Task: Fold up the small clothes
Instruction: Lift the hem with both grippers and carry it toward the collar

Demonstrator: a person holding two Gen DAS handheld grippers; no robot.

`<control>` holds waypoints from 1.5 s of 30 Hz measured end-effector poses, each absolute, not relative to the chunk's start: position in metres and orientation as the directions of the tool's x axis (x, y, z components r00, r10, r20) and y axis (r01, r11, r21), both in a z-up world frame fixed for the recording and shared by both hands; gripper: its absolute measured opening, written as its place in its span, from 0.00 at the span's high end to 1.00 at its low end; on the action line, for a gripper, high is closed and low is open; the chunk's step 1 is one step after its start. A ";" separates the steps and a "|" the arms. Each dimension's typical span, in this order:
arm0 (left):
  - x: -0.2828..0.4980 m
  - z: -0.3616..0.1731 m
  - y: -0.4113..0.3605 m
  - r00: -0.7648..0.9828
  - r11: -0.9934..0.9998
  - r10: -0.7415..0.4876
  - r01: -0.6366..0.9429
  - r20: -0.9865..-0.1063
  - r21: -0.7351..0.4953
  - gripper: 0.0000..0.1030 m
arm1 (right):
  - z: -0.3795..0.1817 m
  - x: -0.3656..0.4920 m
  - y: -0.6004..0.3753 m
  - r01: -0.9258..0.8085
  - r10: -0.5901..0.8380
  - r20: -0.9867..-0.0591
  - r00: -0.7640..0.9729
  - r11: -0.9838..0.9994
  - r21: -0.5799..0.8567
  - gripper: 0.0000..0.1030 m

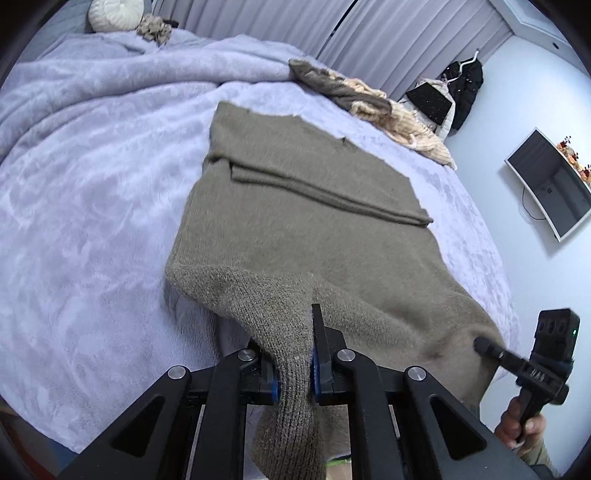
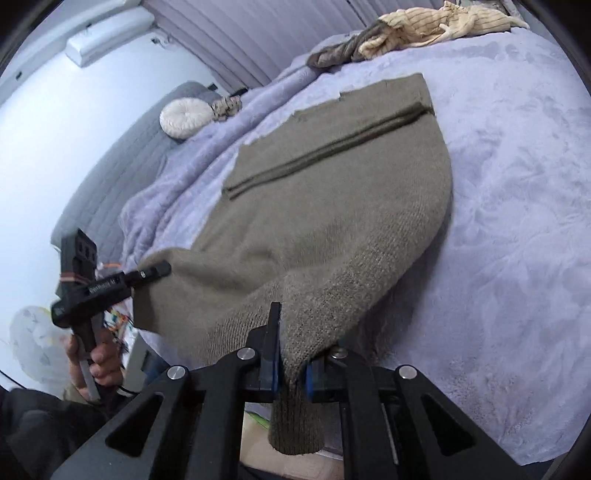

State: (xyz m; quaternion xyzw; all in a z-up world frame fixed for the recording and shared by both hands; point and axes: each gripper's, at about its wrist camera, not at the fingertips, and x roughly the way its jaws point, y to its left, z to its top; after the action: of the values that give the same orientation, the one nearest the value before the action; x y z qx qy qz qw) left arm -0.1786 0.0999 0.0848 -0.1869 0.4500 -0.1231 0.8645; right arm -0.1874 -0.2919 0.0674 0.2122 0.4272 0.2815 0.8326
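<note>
An olive-brown knitted sweater (image 1: 317, 206) (image 2: 332, 192) lies spread on a lavender fleece blanket (image 1: 92, 192) (image 2: 517, 221), its sleeves folded across its back. Its near hem is lifted off the bed. In the left wrist view my left gripper (image 1: 295, 354) is shut on the ribbed hem, which hangs down between the blue pads. My right gripper (image 1: 480, 345) pinches the hem's other corner at the right edge, a hand holding its handle. In the right wrist view my right gripper (image 2: 291, 350) is shut on its corner of the hem, and the left gripper (image 2: 162, 269) holds the far-left corner.
A heap of beige striped and grey clothes (image 1: 369, 103) (image 2: 424, 29) lies at the bed's far side. A round white cushion (image 1: 116, 13) (image 2: 184, 116) sits by the grey headboard. A screen (image 1: 550, 184) and hanging black garments (image 1: 461, 85) are on the wall past the bed.
</note>
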 end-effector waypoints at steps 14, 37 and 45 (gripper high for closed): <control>-0.120 0.121 0.121 0.610 0.841 -0.400 -0.051 -0.684 -0.538 0.87 | 0.131 -0.125 -0.298 -0.218 0.598 -0.517 0.612 0.756 0.617 0.90; -0.051 0.119 0.100 0.560 0.929 -0.254 -0.084 -0.788 -0.360 0.87 | 0.139 -0.052 -0.274 -0.148 0.485 -0.654 0.581 0.852 0.501 0.90; -0.036 0.116 0.090 0.540 0.955 -0.199 -0.081 -0.818 -0.286 0.87 | 0.135 -0.035 -0.268 -0.139 0.445 -0.696 0.564 0.882 0.451 0.90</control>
State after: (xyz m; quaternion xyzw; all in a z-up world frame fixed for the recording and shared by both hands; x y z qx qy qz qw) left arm -0.0360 0.0900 0.1159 -0.1463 0.4784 -0.0344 0.8652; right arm -0.0349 -0.2682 0.1349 0.1753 0.4357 0.1683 0.8667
